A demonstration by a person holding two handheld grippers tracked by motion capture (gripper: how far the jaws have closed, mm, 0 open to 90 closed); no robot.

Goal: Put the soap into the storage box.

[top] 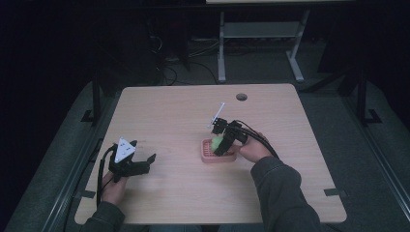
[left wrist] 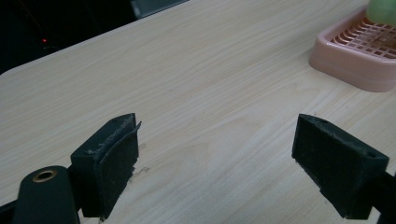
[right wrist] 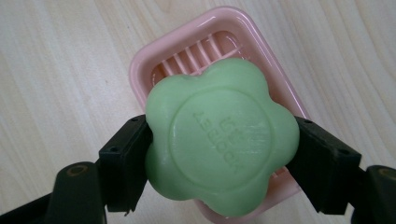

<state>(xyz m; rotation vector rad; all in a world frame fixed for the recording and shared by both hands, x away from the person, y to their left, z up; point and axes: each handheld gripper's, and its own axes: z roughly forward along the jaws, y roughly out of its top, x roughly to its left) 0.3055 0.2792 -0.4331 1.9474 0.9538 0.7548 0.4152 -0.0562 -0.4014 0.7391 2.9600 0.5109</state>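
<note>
Left gripper (top: 145, 162): released, jaws spread wide above bare wood near the left edge of the surface (top: 169, 116). The left gripper view cuts off the pink soap dish (left wrist: 359, 60) at its right edge, with a sliver of green above it.

Centre-right: the high view shows the dish resting on the surface, partly hidden by the right gripper (top: 220, 145).

Right gripper: clenched on the green flower-shaped soap (right wrist: 219, 135), held over the dish. The right gripper view shows embossed lettering on the soap, too faint to read; the soap covers most of the dish's slatted floor. Contact between soap and dish cannot be determined.
</note>
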